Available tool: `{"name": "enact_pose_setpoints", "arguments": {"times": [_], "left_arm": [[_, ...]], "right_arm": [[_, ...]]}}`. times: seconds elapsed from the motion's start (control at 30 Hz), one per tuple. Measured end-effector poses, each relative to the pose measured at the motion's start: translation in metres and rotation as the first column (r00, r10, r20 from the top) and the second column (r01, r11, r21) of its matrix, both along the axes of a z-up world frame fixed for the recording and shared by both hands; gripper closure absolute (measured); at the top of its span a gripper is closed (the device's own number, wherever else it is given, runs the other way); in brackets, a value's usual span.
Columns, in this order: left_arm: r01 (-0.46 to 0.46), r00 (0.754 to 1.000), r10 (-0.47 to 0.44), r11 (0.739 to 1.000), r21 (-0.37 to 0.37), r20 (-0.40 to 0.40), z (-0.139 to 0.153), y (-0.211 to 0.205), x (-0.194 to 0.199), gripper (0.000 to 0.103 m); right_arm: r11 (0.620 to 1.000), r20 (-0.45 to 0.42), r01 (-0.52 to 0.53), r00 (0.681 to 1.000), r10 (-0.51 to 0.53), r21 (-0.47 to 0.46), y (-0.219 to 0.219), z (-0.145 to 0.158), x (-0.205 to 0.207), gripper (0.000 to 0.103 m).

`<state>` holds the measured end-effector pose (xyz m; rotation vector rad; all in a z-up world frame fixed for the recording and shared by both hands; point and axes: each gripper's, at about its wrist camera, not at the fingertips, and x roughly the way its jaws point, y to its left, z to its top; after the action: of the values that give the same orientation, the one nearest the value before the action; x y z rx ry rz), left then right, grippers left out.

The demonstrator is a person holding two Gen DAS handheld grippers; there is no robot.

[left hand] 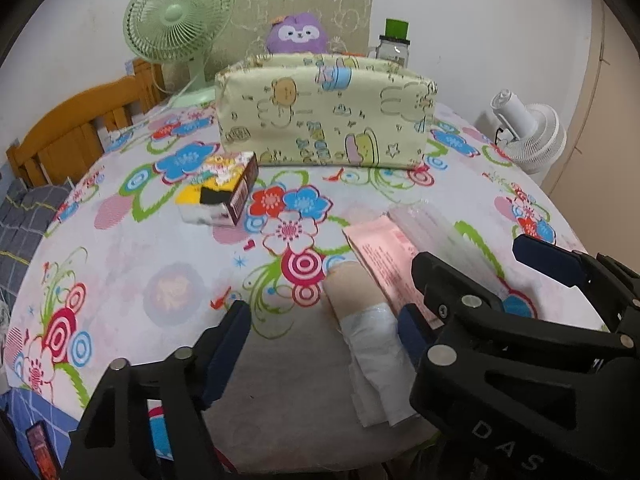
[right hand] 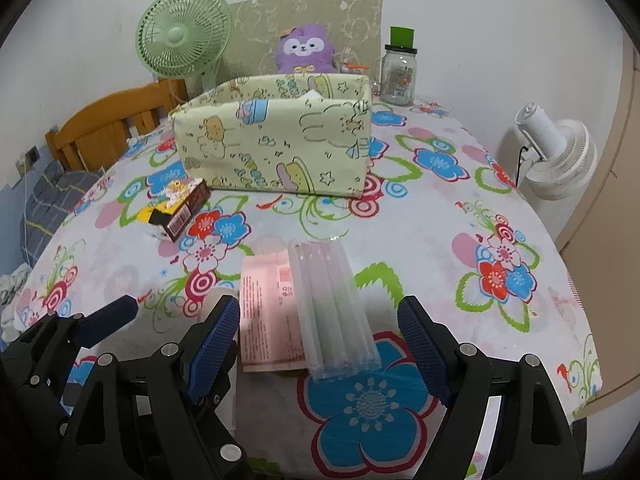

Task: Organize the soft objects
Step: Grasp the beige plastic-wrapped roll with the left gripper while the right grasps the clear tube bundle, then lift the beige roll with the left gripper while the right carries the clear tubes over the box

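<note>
Nearest the cameras, both grippers hang low over the front of the flowered tablecloth point(right hand: 500, 184), each with its jaws spread wide and holding nothing. The left gripper point(left hand: 324, 328) brackets a beige roll in a white wrapper point(left hand: 370, 336), which lies lengthwise between its fingers, closer to the right-hand one. The right gripper point(right hand: 318, 332) brackets a clear plastic sleeve point(right hand: 336, 312) with pale sticks inside; the sleeve lies partly on top of a pink packet point(right hand: 268, 308).

The step in hand looks like picking these soft things up, one per gripper. The right one should probably centre on the sleeve and close across its width, low enough to catch it but not the packet beneath; the slick plastic may slip, so a gentle, square squeeze is wise. The two grippers sit very close together, so lifting one at a time would avoid a clash.

Further back to the left lies a small printed box point(left hand: 224, 188). Behind it stands the open yellow fabric bin point(right hand: 276, 136), the likely home for everything. Beyond it are a purple plush point(right hand: 306, 50), a glass jar point(right hand: 398, 76) and a green fan point(right hand: 184, 36).
</note>
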<state>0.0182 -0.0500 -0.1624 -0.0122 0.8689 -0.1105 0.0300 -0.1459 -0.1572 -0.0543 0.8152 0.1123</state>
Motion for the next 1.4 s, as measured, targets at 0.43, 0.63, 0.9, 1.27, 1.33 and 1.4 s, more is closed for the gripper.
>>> {"name": "enact_pose_setpoints", "arguments": {"times": [0.43, 0.63, 0.9, 1.27, 1.33, 1.4], "left_arm": [[0.01, 1.0, -0.01, 0.999, -0.04, 0.001, -0.005, 0.005, 0.013, 0.076], [0.018, 1.0, -0.018, 1.0, -0.021, 0.005, -0.006, 0.0, 0.024, 0.077], [0.037, 0.999, -0.037, 0.999, -0.011, -0.002, -0.006, -0.003, 0.034, 0.077], [0.051, 0.999, -0.051, 0.999, -0.013, -0.009, -0.003, -0.006, 0.042, 0.078], [0.055, 0.998, -0.055, 0.998, -0.011, -0.004, 0.0, -0.006, 0.044, 0.079], [0.057, 0.998, -0.057, 0.998, -0.01, 0.002, 0.003, -0.006, 0.046, 0.079]], "right_arm": [[0.999, -0.055, 0.038, 0.998, -0.037, 0.02, -0.006, -0.015, 0.016, 0.019], [0.998, -0.065, 0.059, 0.996, -0.056, 0.038, -0.013, -0.017, 0.024, 0.028], [0.992, -0.114, 0.061, 0.992, -0.048, 0.113, -0.018, -0.023, 0.037, 0.051], [0.996, -0.089, 0.003, 0.996, 0.005, 0.09, -0.001, -0.016, 0.042, 0.08], [0.996, -0.08, 0.004, 0.997, 0.004, 0.089, -0.001, -0.013, 0.044, 0.081], [0.996, -0.075, 0.004, 0.997, 0.002, 0.086, -0.001, -0.011, 0.045, 0.081]]}}
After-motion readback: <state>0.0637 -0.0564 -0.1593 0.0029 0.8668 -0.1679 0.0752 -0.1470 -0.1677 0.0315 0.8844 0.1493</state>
